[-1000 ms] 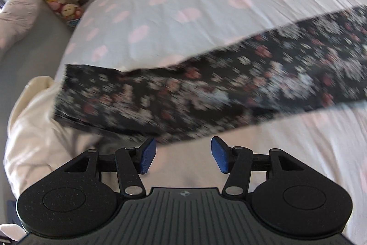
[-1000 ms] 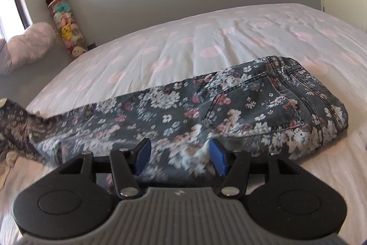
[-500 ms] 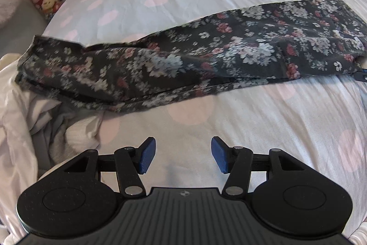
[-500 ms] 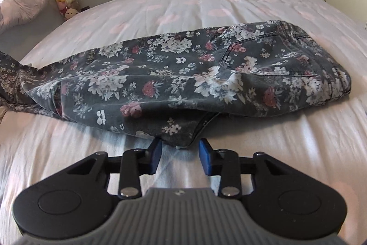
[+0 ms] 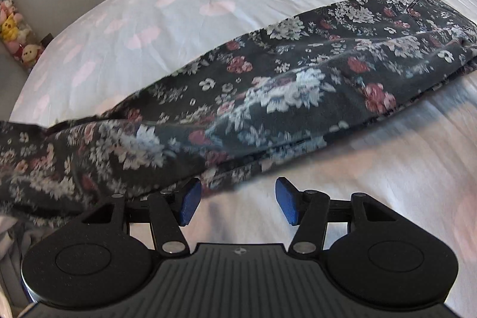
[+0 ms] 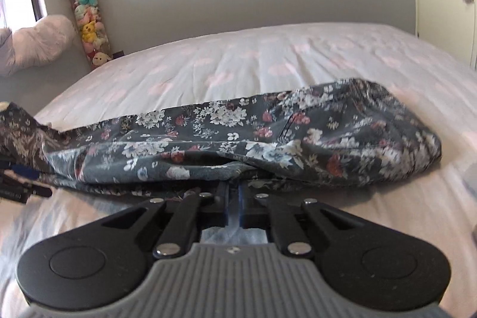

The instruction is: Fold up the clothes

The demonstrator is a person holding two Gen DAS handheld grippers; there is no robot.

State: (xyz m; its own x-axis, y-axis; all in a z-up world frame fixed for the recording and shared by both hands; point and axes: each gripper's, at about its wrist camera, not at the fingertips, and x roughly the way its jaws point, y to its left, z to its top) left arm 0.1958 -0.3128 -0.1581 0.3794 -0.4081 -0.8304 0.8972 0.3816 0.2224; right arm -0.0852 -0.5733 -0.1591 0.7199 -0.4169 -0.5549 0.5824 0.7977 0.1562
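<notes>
Fingers of the right gripper (image 6: 233, 206) are clenched together at the near hem of the floral trousers (image 6: 238, 139), apparently pinching that edge, though the fabric hides the tips. Fingers of the left gripper (image 5: 237, 203) stand released, parted over bare sheet with the trouser leg (image 5: 208, 124) just beyond them and nothing between. The trousers lie lengthwise across the bed (image 6: 238, 58) near its front edge, legs seemingly laid one upon the other, waist to the right. Judging by this, the halving is done; folding them shorter remains. Toys (image 6: 89, 29) stand by the far wall.
</notes>
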